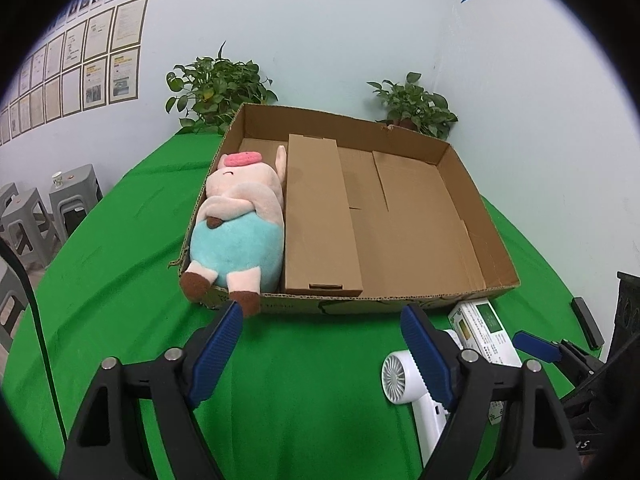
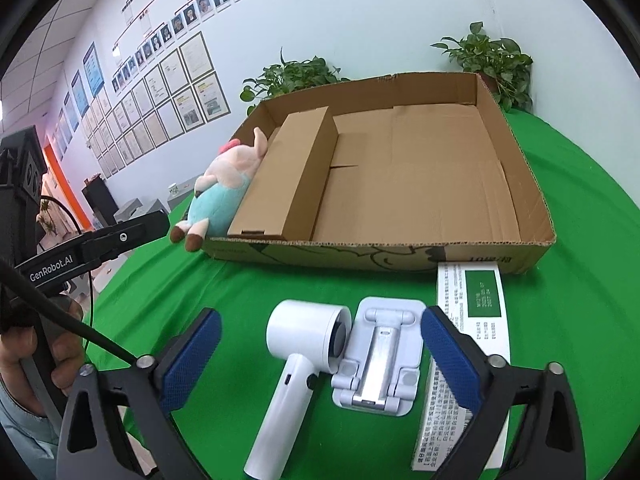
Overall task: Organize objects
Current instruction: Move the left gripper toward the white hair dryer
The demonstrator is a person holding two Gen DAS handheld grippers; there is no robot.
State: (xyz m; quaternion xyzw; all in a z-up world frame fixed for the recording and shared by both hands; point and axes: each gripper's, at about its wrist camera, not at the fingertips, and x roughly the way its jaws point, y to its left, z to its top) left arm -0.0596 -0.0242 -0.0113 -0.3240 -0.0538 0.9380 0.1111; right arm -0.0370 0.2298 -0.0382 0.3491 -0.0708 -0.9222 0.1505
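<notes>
A: Left wrist view first. The left gripper (image 1: 322, 320) has its jaws spread wide with nothing between them, only the green bench (image 1: 304, 380). Straight ahead of the jaws sits the shallow cardboard tray (image 1: 480, 216). The plush pig (image 1: 236, 224) lies along the tray's left wall, its feet hanging over the near rim just beyond the left fingertip. A long closed carton (image 1: 320, 216) lies beside the pig, touching it.

B: And to the right of those jaws?

A: A white hair dryer (image 1: 412, 384), partly hidden behind the right finger, and a white box with a green label (image 1: 486, 332) near the tray's front corner. The right gripper's blue fingertip (image 1: 536, 346) shows at the far right edge. The tray floor right of the carton is bare.

B: Right wrist view?

A: The right gripper (image 2: 320, 340) is also wide open and holds nothing. Between its jaws lie the hair dryer (image 2: 304, 364) and a white folding stand (image 2: 380, 356), side by side and touching; that stand is hidden in the other view. The labelled box (image 2: 470, 320) runs under the right finger. The tray (image 2: 532, 184) is ahead, its front wall just beyond the box. The pig (image 2: 224, 188) and carton (image 2: 292, 176) fill its left part. At the left, a hand (image 2: 44, 356) holds the left gripper's handle.
</notes>
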